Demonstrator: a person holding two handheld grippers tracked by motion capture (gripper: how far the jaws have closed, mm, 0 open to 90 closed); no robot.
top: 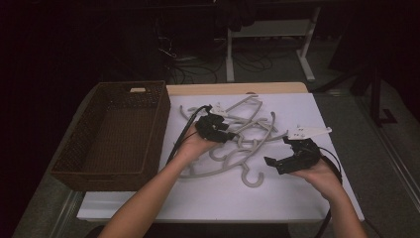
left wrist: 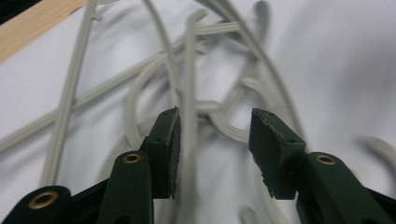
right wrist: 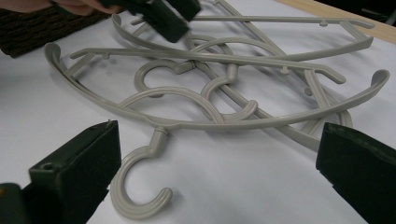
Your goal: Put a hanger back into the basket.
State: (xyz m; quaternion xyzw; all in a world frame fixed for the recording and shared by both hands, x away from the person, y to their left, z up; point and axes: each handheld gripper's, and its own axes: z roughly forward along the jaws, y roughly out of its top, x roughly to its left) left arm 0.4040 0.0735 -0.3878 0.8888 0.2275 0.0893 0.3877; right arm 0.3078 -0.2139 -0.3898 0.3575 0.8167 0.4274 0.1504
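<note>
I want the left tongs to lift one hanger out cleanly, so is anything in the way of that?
Yes. The grey hangers lie tangled, bars and hooks crossing one another. The left tongs are open around one bar, with other hangers looped across beyond it. The wicker basket sits beside the pile.

A tangle of grey plastic hangers [left wrist: 196,107] is seen on the white table [left wrist: 336,70]. One hanger bar is framed between the parted jaws of the left gripper [left wrist: 212,154], unpressed.

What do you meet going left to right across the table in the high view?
Wicker basket → left gripper over the pile of grey hangers → right gripper, held just right of the pile above the white tabletop.
</note>
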